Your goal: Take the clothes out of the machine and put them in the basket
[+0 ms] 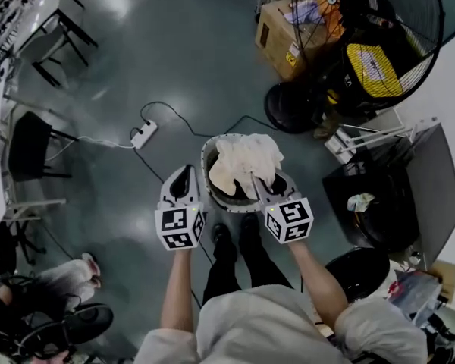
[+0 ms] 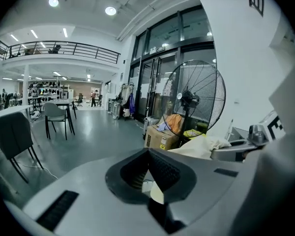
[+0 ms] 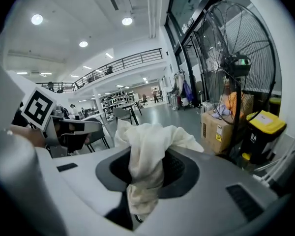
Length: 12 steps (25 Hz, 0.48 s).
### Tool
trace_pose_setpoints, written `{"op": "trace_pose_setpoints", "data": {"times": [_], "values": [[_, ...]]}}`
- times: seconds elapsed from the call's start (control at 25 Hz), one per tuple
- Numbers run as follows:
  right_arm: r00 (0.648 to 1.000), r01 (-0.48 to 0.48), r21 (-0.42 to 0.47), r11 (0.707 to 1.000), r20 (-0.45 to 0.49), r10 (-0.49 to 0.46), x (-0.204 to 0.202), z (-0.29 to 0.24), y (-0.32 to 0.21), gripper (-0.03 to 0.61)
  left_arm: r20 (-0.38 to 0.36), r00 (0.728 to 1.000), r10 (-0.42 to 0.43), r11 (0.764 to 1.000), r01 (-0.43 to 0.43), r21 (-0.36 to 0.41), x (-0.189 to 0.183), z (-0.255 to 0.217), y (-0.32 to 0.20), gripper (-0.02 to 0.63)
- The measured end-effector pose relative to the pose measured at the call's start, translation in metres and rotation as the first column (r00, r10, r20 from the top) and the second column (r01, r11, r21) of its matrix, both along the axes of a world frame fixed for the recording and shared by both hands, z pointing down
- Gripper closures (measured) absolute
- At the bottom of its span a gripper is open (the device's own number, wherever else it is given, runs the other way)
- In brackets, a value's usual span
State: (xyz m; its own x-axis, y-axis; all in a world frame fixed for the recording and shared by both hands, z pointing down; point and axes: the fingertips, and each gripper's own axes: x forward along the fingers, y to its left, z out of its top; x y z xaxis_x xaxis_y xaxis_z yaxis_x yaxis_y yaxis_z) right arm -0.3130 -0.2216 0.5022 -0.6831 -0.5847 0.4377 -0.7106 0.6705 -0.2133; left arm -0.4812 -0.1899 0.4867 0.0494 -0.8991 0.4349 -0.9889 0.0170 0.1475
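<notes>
1. Head view: the right gripper (image 1: pixel 265 183) is holding a white cloth (image 1: pixel 243 160) over the basket (image 1: pixel 205 165). The left gripper (image 1: pixel 183 176) is hovering just beside the basket's left rim.
2. Left gripper view: the jaws are meeting at the tips, with nothing pinched between them.
3. Right gripper view: the jaws are clamping on the bunched cloth.
4. Judgement: the drop-off step is in hand. The next move is likely calling for the right jaws to open low over the basket, so the cloth falls inside its rim.
</notes>
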Motion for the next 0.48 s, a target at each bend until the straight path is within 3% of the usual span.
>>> {"op": "trace_pose_setpoints", "data": {"times": [0.48], "values": [[0.994,0.021,-0.153,0.988,-0.104,-0.037,0.002,0.144,0.002,0.463,-0.061,0.998,-0.019,0.994,0.012,-0.109,0.01,0.114,-0.004,0.595]]}}
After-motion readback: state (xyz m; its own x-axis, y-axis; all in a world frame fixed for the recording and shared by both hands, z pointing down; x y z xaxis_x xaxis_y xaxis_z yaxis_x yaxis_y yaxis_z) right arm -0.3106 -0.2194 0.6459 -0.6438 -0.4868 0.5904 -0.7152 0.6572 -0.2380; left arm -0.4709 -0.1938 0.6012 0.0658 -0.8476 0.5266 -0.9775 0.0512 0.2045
